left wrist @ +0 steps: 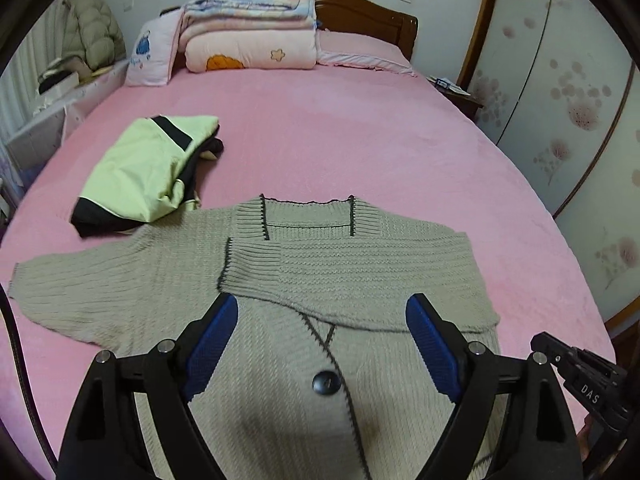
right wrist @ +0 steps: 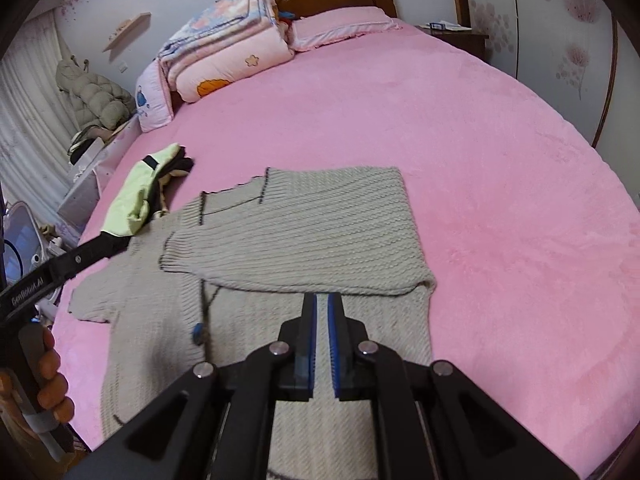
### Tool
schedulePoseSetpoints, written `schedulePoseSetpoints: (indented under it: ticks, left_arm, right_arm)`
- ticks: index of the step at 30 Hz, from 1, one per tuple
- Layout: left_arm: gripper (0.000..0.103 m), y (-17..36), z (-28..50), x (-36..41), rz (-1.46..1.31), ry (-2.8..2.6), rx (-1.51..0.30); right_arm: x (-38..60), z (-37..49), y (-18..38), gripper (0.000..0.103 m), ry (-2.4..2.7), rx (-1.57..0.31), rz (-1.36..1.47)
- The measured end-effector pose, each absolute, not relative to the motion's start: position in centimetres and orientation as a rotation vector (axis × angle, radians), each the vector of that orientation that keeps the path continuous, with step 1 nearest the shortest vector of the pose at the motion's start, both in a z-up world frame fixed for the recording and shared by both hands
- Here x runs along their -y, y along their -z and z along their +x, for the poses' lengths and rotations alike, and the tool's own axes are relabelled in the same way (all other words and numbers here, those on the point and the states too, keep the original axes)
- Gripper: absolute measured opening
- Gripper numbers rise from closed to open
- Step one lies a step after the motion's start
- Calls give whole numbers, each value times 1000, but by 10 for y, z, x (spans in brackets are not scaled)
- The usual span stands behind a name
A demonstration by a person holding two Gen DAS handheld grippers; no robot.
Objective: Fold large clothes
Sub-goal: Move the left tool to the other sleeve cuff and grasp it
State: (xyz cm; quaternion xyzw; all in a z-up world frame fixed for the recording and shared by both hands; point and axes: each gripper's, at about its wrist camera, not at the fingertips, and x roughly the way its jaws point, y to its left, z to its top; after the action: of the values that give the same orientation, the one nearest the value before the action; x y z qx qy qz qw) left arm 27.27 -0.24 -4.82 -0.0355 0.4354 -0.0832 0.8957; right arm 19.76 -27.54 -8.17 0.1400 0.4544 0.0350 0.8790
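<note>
With my left gripper spread and empty and my right gripper pressed together, I should next pinch the unfolded sleeve at the left of the frame and lay it flat across the cardigan.

Pink-sheeted bed, wooden headboard, floral wardrobe doors.

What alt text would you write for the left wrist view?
A grey knit cardigan lies flat on a pink bed, one sleeve folded across its chest, the open left hand-held gripper above it. A folded green garment sits beyond.
</note>
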Motion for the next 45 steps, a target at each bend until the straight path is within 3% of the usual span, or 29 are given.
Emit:
schedulePoseSetpoints:
  ticks: [9,13,15,24,34,42,45]
  left_arm:
    - [85,9,211,3,-63,217,-826]
    - [85,-4,189,4,-88,263,-811]
    - [85,-10,177,4,-90,256,-788]
    - [85,-30,131,-27,-123,221,-745]
    - [86,-40,96,-115,-101,179,-796]
    - [87,-54,88,-240,-155,-25,-770]
    - [92,-51,96,-293,-199,-111,-773]
  right_arm:
    - [258,160,54,7,-91,-912,286]
    - [253,146,46,22,-84,-905,279]
    - [248,139,41,24,-88,-898,272]
    - [205,106,13,24,-175,-871,231]
    - [109,94,-22,25,-303,-816,120]
    - [19,107,-46,25,-391,-744,8]
    - [-16,123,-48,25,-411,-720,-20]
